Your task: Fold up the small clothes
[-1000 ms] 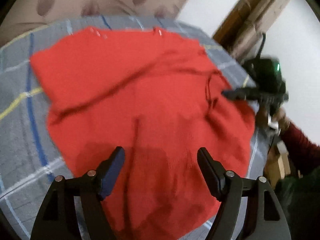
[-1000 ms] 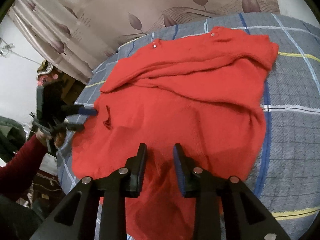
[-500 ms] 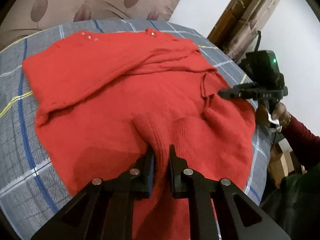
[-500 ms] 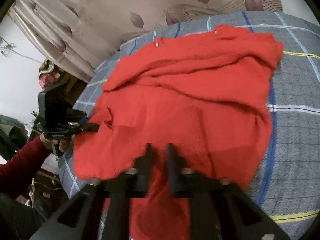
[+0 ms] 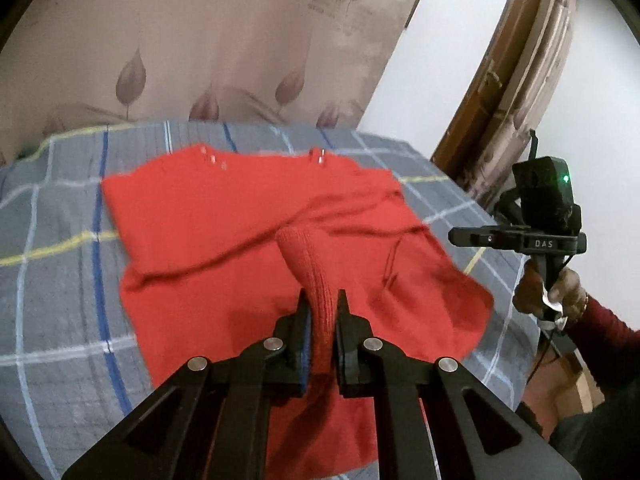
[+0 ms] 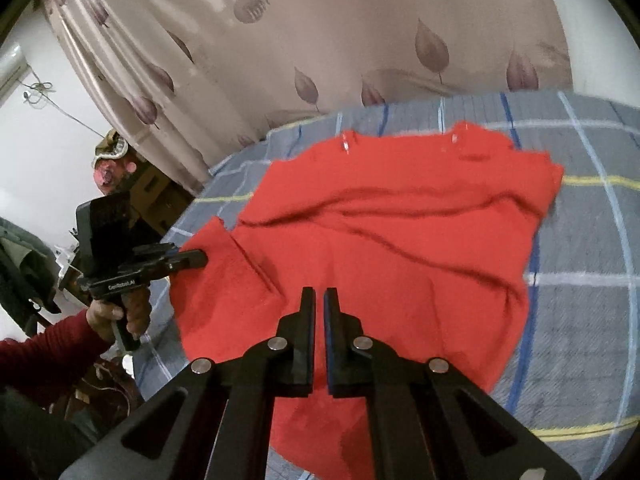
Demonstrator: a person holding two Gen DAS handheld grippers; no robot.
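Observation:
A red knitted sweater (image 5: pixel 224 232) lies spread on a grey plaid bedspread (image 5: pixel 60 280), small buttons along its far edge. My left gripper (image 5: pixel 323 296) is shut on a raised fold of the sweater's near part, and a ridge of knit stands up between the pads. In the right wrist view the left gripper (image 6: pixel 198 258) holds the sweater (image 6: pixel 400 232) by its lifted left edge. My right gripper (image 6: pixel 319 292) is shut, with a thin strip of red cloth in the narrow gap between its fingers. From the left wrist view the right gripper (image 5: pixel 454 237) sits at the sweater's right edge.
A curtain with a leaf pattern (image 5: pixel 200 40) hangs behind the bed, and a wooden door frame (image 5: pixel 480 100) stands at the right. A hand with a dark red sleeve (image 5: pixel 568 296) holds the right gripper beyond the bedspread's (image 6: pixel 580 320) edge. Clutter (image 6: pixel 120 168) stands left of the bed.
Both grippers have closed on the sweater's near part and risen, pulling the cloth up off the bedspread. The views now tilt higher toward the curtain.

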